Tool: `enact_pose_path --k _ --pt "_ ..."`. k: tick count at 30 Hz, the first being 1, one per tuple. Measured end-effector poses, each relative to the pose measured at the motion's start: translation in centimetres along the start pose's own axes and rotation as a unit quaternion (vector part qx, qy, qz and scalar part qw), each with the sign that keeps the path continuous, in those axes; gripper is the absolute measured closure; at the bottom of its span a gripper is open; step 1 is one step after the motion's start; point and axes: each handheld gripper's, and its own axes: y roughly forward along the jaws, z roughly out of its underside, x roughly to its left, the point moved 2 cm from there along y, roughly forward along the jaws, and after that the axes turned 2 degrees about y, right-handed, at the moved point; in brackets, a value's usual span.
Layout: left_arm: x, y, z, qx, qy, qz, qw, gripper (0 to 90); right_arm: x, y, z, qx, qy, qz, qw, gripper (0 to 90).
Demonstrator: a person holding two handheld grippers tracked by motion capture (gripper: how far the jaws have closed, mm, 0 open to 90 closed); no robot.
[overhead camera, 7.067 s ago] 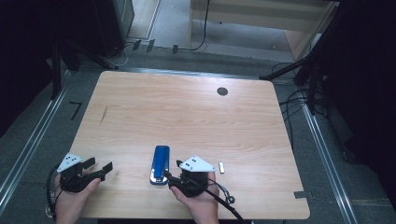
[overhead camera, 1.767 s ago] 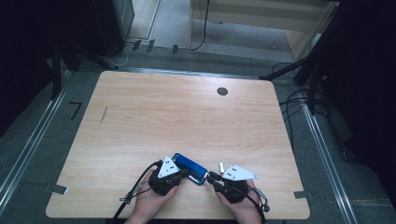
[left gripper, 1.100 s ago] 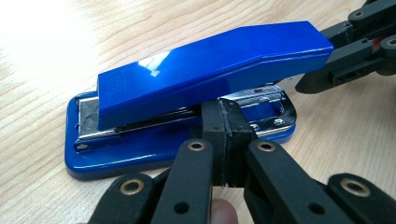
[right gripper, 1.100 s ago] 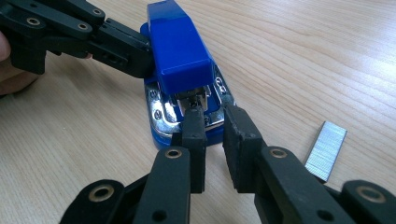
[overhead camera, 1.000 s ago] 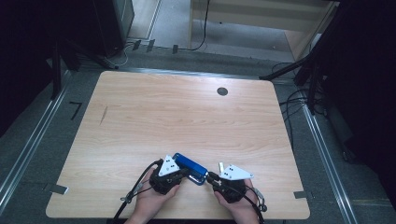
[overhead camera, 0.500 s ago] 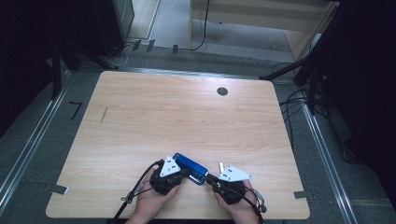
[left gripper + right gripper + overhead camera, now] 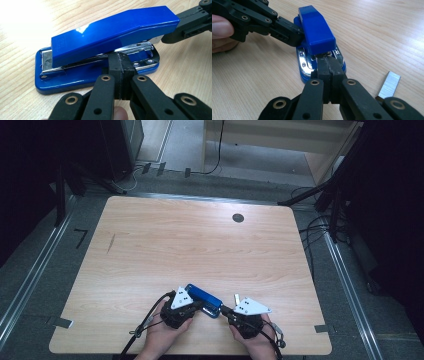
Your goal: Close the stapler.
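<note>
A blue stapler (image 7: 204, 300) (image 7: 112, 32) (image 7: 315, 32) lies flat on the wooden table (image 7: 200, 245) near its front edge. My left gripper (image 7: 197, 306) (image 7: 121, 62) is shut, and its tips press against the stapler's long side, under the raised blue arm. My right gripper (image 7: 223, 310) (image 7: 327, 62) is shut too, with its tips at the stapler's front mouth, just under the blue cap. I see nothing between either pair of pads. A strip of staples (image 7: 237, 297) (image 7: 388, 85) lies on the table just right of the stapler's front end.
A black round grommet (image 7: 238, 218) sits at the table's far side. The table's front edge runs just under both hands. Cables trail from the grippers toward the front, and more cables lie on the floor at the right.
Since the earliest frame the left hand has come in from the far left to the stapler, which now lies turned at an angle. Over the last second nothing has visibly moved.
</note>
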Motion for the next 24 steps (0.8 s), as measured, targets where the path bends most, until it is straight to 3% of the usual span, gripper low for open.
enact_pose_path --k 24 --pt "-0.3 0.0 0.0 0.002 0.014 -0.008 0.9999 90.0 0.8 -1.0 -2.6 -0.065 -0.016 -0.002 0.9978 90.0"
